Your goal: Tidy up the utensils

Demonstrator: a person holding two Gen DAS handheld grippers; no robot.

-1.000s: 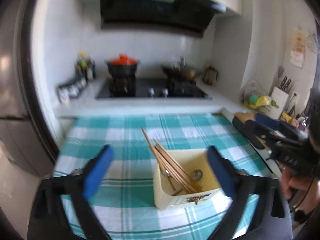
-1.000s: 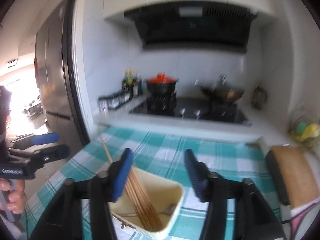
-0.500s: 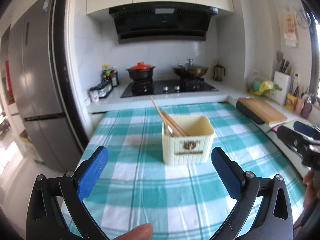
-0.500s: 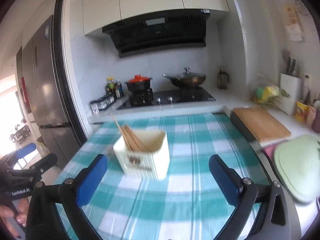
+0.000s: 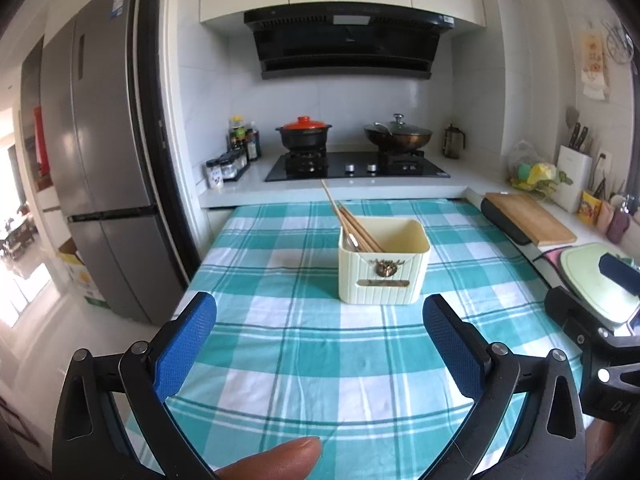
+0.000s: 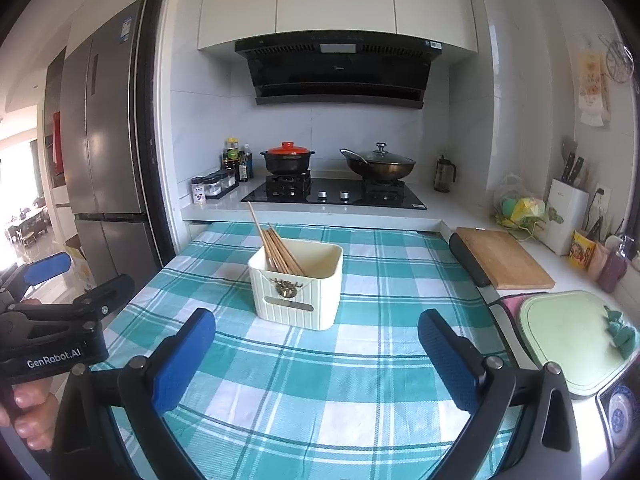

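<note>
A cream ribbed utensil box (image 5: 383, 271) (image 6: 297, 288) stands on the teal checked tablecloth (image 5: 304, 344) (image 6: 320, 364). Several wooden chopsticks (image 5: 352, 222) (image 6: 276, 250) lean out of its left side, and a metal utensil (image 5: 351, 241) shows beside them in the left wrist view. My left gripper (image 5: 320, 346) is open, well short of the box, nothing between its blue pads. My right gripper (image 6: 316, 358) is also open and empty, back from the box. Each gripper shows at the edge of the other's view.
A stove (image 6: 336, 194) with a red-lidded pot (image 6: 287, 158) and a wok (image 6: 378, 164) sits behind the table. A wooden cutting board (image 6: 504, 258), a green lid (image 6: 568, 338) and a knife block (image 6: 566, 216) line the right counter. A fridge (image 5: 104, 160) stands left.
Both grippers have pulled back from the box, which was right between the fingers a second ago and stands farther off now. The right jaws have widened from part open to wide.
</note>
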